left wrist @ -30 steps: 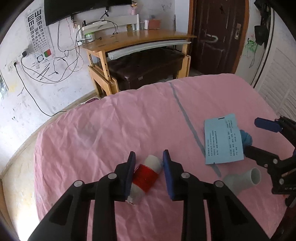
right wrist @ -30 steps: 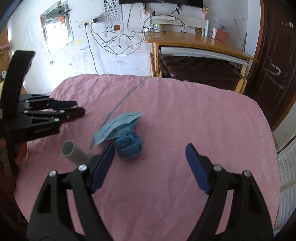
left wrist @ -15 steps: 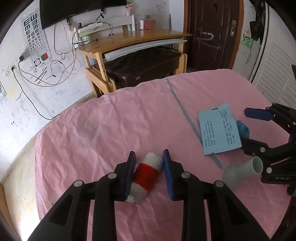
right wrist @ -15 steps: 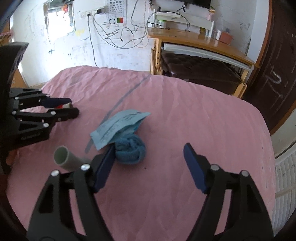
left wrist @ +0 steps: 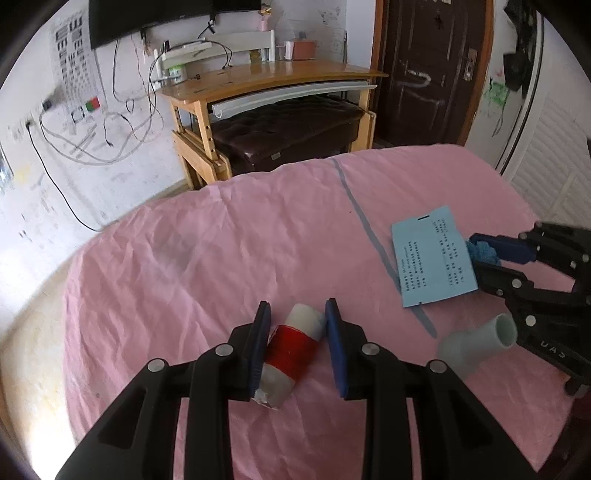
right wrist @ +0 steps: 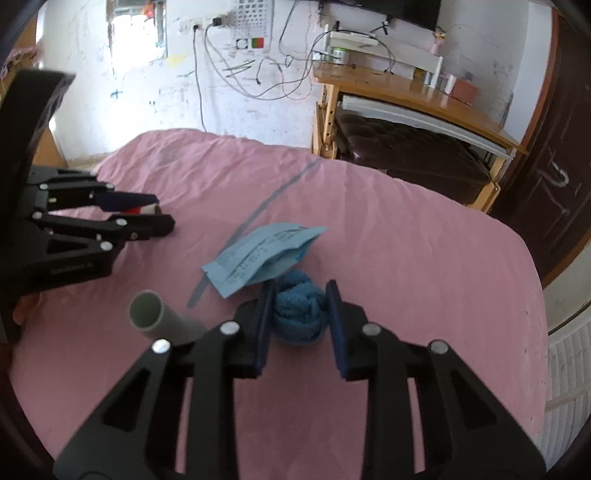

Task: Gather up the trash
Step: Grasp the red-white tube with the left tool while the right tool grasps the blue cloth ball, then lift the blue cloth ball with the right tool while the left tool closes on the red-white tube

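The left gripper (left wrist: 297, 314) grips a red-and-white tube (left wrist: 291, 347) lying mid-cloth. The right gripper (right wrist: 300, 295) grips the blue cloth ball (right wrist: 298, 317), beside the blue paper (right wrist: 258, 254) and grey pipe (right wrist: 162, 319), far from the pink cloth's (right wrist: 406, 240) edges.

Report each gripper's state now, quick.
Left gripper: shut on the red-and-white roll.
Right gripper: closed around the blue yarn ball; firm contact cannot be told.

Pink wrinkled cloth (left wrist: 229, 243) w/ a grey stripe covers the table. Behind its far edge: wooden desk (left wrist: 273, 79) over a dark tufted seat (left wrist: 288, 129). White scuffed wall (left wrist: 33, 192) w/ loose cables & eye chart (left wrist: 74, 62). Dark brown door (left wrist: 428, 70) at rt. Bright window (right wrist: 135, 31) at far left.
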Demonstrator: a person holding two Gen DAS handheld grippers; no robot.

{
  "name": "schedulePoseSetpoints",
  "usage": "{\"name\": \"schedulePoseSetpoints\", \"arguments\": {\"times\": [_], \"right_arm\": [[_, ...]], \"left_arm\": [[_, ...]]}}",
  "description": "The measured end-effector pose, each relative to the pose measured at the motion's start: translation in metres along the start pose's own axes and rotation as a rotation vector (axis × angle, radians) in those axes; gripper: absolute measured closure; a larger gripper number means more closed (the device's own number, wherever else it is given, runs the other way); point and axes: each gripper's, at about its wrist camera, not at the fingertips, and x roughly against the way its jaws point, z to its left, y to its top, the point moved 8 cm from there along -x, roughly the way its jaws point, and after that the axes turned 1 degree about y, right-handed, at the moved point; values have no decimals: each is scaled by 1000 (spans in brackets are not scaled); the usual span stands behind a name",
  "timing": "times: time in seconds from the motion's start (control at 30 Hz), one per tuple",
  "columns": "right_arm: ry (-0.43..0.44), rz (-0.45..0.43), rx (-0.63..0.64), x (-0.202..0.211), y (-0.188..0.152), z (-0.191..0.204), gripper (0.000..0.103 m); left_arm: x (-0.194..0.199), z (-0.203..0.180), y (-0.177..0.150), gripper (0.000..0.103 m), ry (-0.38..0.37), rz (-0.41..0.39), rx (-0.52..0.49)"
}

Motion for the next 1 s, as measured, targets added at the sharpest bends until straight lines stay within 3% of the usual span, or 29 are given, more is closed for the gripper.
{"name": "schedulePoseSetpoints", "arguments": {"times": [0.27, 0.4, 0.5, 0.6, 0.73, 0.8, 0.87, 1.0], "right_arm": [[-18, -77, -117, 36, -5, -40, 77], [-21, -118, -166, 52, -8, -60, 77], [-14, -125, -185, 58, -12, -67, 77], [-11, -125, -187, 58, -19, -69, 77], [-5, -133, -199, 58, -24, -73, 77], [-5, -141, -211, 60, -25, -77, 77], [-8, -151, -226, 63, -26, -83, 77], [-18, -169, -248, 72, -29, -94, 77]], "left_arm": [[31, -5, 16, 78, -51, -83, 28], [46, -11, 24, 78, -22, -103, 5], [46, -16, 25, 78, 42, -74, -61], [31, -12, 21, 77, 71, 3, -93], [13, -1, 10, 77, 30, 87, -74], [9, 0, 5, 61, 3, 104, -77], [3, 2, 2, 49, 22, 117, -81], [-2, -1, -4, 48, 21, 117, -78]]}}
